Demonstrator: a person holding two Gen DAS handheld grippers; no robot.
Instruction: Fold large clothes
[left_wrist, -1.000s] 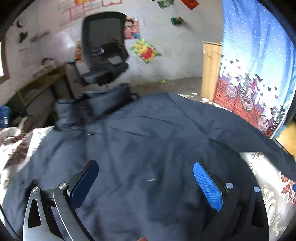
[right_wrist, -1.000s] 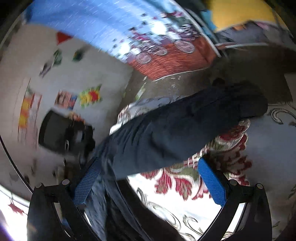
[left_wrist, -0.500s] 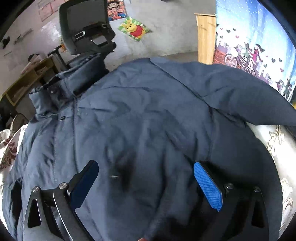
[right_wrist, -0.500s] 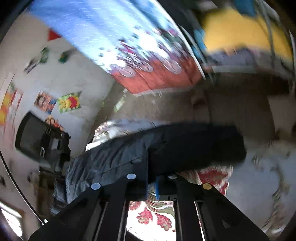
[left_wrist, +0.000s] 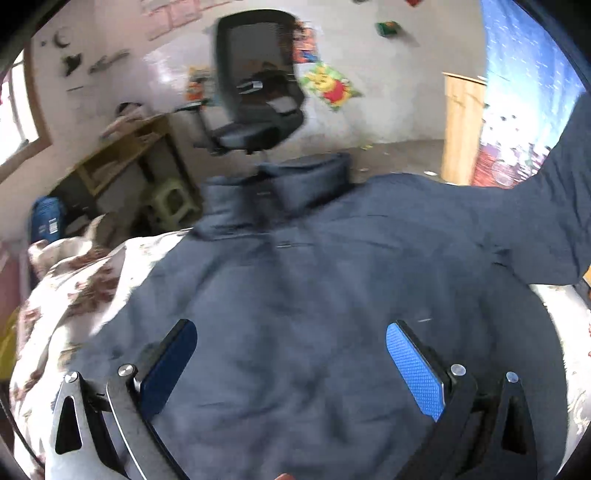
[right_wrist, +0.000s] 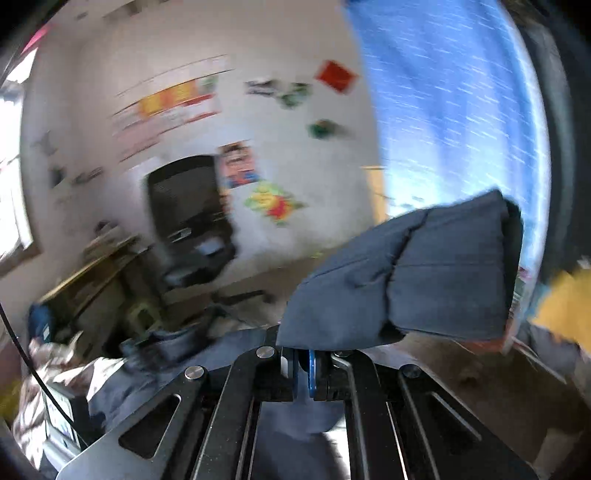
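Fabric is pinched between the blue pads of the right gripper (right_wrist: 302, 363), whose jaws are shut on the cuff end of the sleeve (right_wrist: 406, 280) of a dark navy padded jacket (left_wrist: 314, 314). The sleeve stands up and away from the gripper, raised clear of the bed, its cuff opening dark at the far end. In the left wrist view the same sleeve rises at the right edge of the frame, attached at the shoulder and sloping upward. Holding it by the cuff looks like the sensible way to carry the whole sleeve across the jacket body in one sweep.

The left gripper (left_wrist: 291, 365) hangs above the lower half of the jacket with its jaws wide and nothing between the pads; whether it touches the cloth cannot be told through the blur. It seems placed to pin or steady the body when the sleeve is brought over.

The jacket lies spread flat on the bed, on a pale floral bedspread (left_wrist: 85, 280), collar (left_wrist: 273, 192) pointing away toward the far edge. Beyond the bed stand a black office chair (left_wrist: 258, 92), a wooden desk (left_wrist: 122, 155) and a green plastic stool (left_wrist: 170, 203), and a blue printed curtain (left_wrist: 517, 110) hangs at the right. The fold is judged to be at an early stage, with the first sleeve lifted but not yet laid down.
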